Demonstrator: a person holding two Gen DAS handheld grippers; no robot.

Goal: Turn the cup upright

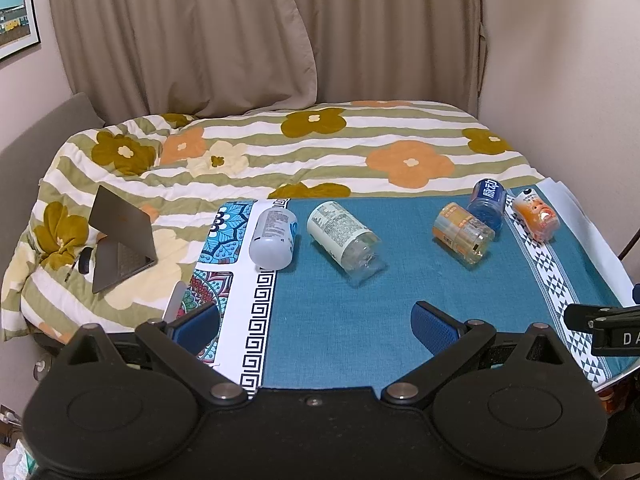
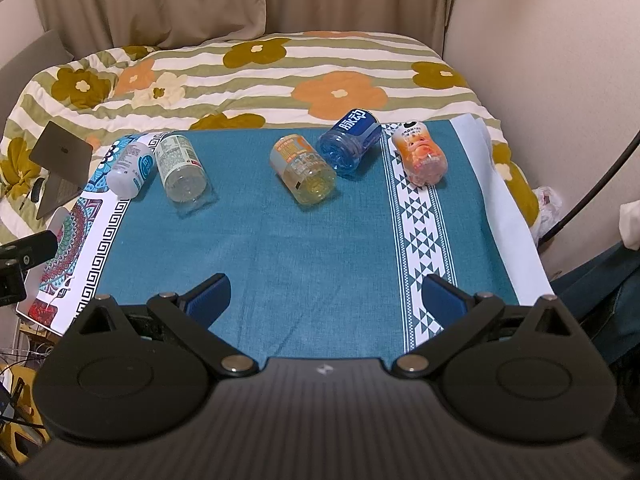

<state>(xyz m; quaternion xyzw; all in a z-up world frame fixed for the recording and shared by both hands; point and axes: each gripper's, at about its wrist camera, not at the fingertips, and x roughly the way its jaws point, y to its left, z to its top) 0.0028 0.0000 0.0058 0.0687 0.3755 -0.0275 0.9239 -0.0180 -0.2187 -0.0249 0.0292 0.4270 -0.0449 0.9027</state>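
Note:
Several plastic cups lie on their sides on a teal cloth (image 1: 340, 320) (image 2: 280, 240): a white one (image 1: 274, 238) (image 2: 131, 168), a clear one with a white label (image 1: 343, 240) (image 2: 182, 174), a yellow-orange one (image 1: 462, 234) (image 2: 302, 170), a blue one (image 1: 486, 204) (image 2: 351, 142) and an orange one (image 1: 536, 212) (image 2: 419, 154). My left gripper (image 1: 316, 324) is open and empty, near the cloth's front edge. My right gripper (image 2: 326, 298) is open and empty, also well short of the cups.
A bed with a flowered striped quilt (image 1: 280, 148) lies behind the table. An open laptop (image 1: 120, 236) rests on it at the left. Curtains (image 1: 240, 32) and a wall stand beyond. The right gripper's body (image 1: 604, 324) shows at the right edge.

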